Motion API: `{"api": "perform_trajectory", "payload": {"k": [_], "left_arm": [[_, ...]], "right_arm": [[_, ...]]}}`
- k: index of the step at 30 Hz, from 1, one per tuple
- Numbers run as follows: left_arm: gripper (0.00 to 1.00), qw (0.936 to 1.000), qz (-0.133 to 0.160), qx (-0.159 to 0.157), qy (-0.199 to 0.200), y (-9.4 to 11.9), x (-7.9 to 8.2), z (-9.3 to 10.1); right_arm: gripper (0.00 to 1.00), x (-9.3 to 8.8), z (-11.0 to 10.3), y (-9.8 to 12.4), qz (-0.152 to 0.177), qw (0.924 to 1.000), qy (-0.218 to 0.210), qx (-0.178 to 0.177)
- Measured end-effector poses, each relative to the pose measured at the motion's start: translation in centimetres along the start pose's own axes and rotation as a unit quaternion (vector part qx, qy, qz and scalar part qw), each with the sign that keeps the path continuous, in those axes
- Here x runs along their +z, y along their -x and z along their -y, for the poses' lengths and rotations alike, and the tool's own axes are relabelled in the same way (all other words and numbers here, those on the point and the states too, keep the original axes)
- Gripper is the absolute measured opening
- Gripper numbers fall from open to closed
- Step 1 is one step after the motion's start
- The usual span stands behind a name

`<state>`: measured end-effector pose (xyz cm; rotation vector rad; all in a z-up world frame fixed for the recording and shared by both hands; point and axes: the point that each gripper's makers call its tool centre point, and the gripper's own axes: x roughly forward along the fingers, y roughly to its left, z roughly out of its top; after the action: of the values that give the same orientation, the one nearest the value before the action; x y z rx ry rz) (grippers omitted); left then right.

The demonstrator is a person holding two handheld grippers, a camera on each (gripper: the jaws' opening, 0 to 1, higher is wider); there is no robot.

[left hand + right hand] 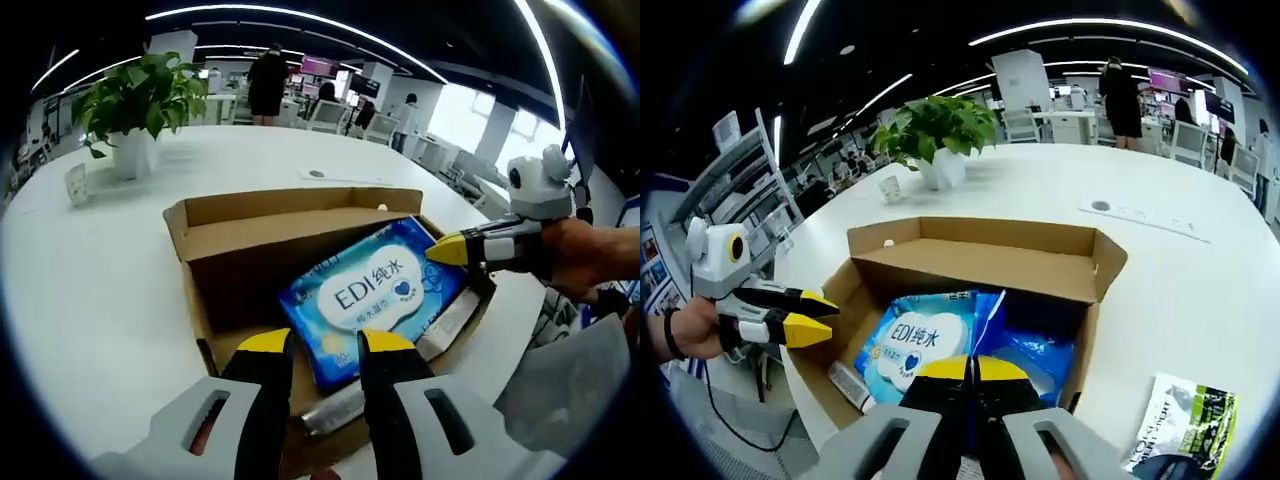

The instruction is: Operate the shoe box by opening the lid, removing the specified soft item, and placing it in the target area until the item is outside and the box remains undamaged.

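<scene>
Yellow-tipped, the right claw (pixel 971 368) sits nearest in the right gripper view, its jaws pressed together on a raised fold of the blue wet-wipes pack (pixel 940 340) inside the open shoe box (pixel 980 262). From the left gripper view, that same claw (pixel 447 250) reaches in from the right, held by a hand (pixel 590 255), its tip at the pack's upper corner. The left claw (pixel 327 343) hovers just over the box's near wall, jaws spread with a gap between them, gripping nothing.

Largest of all is the white round surface (pixel 100 290) carrying everything. The brown cardboard shoe box (pixel 300 235) lies on it with its flaps folded outward, and the pack (pixel 375 295) rests tilted inside, beside a silvery tube (pixel 335 410) along the near wall. A potted green plant (pixel 135 105) stands well behind the box. A printed booklet (pixel 1185 425) lies on the surface to the box's right in the right gripper view. A small white card (pixel 76 183) stands near the plant. People stand far off in the office behind.
</scene>
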<state>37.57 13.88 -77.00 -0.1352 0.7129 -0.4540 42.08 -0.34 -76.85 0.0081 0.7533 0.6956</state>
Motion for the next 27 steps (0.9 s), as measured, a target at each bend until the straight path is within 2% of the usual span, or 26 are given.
{"api": "perform_trajectory", "payload": {"k": [5, 10, 14, 16, 18, 21, 25, 27], "left_arm": [[0.26, 0.9994, -0.035, 0.003, -0.006, -1.7, -0.9, 0.6], [0.28, 0.9992, -0.04, 0.002, 0.004, -2.4, -0.7, 1.2], [0.28, 0.9984, -0.057, 0.001, 0.004, -3.3, -0.9, 0.8], [0.28, 0.9969, -0.076, -0.008, 0.017, -3.5, -1.4, 0.9], [0.29, 0.9966, -0.074, -0.02, 0.03, -4.0, -1.4, 1.0], [0.29, 0.9951, -0.089, -0.022, 0.036, -4.7, -1.9, 0.8], [0.26, 0.9906, -0.107, -0.039, 0.076, -5.1, -2.4, 1.5], [0.24, 0.9895, -0.102, -0.047, 0.091, -5.4, -2.2, 1.8]], "right_arm": [[0.0, -0.6, 1.1, 0.8, 0.007, 0.9997, -0.021, -0.007], [0.0, -0.8, 1.6, 1.2, 0.008, 0.9996, -0.026, -0.011], [0.0, -1.0, 1.8, 1.4, 0.016, 0.9992, -0.037, -0.003], [0.0, -0.9, 1.7, 1.5, 0.018, 0.9994, -0.031, 0.0], [0.0, -0.9, 1.6, 1.5, 0.019, 0.9994, -0.03, 0.002], [0.0, -0.9, 1.7, 1.4, 0.019, 0.9993, -0.033, 0.003], [0.0, -0.9, 1.9, 1.3, 0.017, 0.9992, -0.034, 0.006], [0.0, -1.0, 2.0, 1.3, 0.018, 0.9992, -0.034, 0.01]]}}
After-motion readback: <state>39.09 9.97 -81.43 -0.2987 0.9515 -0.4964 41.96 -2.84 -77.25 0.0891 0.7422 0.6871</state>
